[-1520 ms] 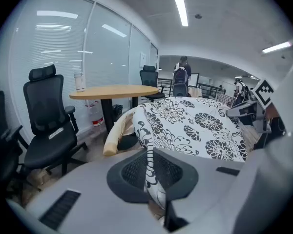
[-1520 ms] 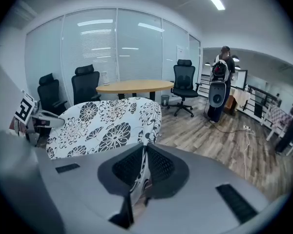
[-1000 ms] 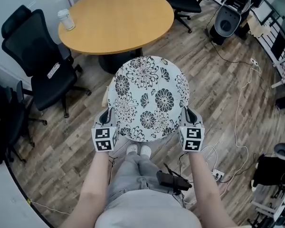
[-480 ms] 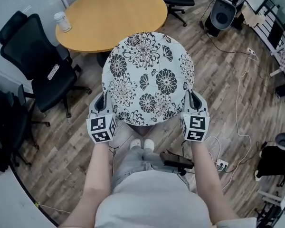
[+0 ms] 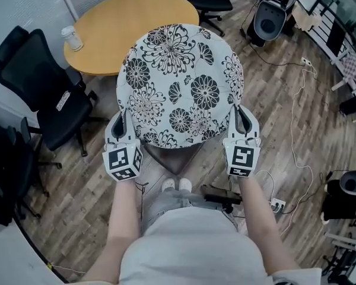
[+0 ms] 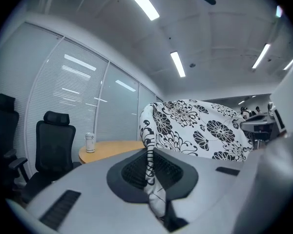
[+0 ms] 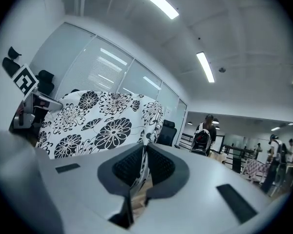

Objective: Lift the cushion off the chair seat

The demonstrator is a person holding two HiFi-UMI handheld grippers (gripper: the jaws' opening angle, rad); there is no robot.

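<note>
The round cushion (image 5: pixel 181 85), white with black flower print, hangs in the air between the two grippers, its printed face turned up toward the head camera. The left gripper (image 5: pixel 119 125) has the cushion's left edge and the right gripper (image 5: pixel 242 122) its right edge, on opposite sides and at about the same height.

In the left gripper view the jaws of the left gripper (image 6: pixel 149 168) are nearly closed, with a fold of the cushion's (image 6: pixel 200 128) rim pinched between the dark ribbed pads. In the right gripper view the right gripper (image 7: pixel 143 167) is likewise almost closed on a thin fold of the cushion's (image 7: pixel 102 123) edge.

Below the cushion's near edge, in the head view, part of the dark chair seat (image 5: pixel 173 156) shows, with the person's white shoes (image 5: pixel 175 185) just in front of it on the wooden floor (image 5: pixel 273 100). Beyond the cushion stands a round wooden table (image 5: pixel 107 28) with a small lidded cup (image 5: pixel 72 38) near its left edge. A black office chair (image 5: pixel 47 94) stands left of the table.
</note>
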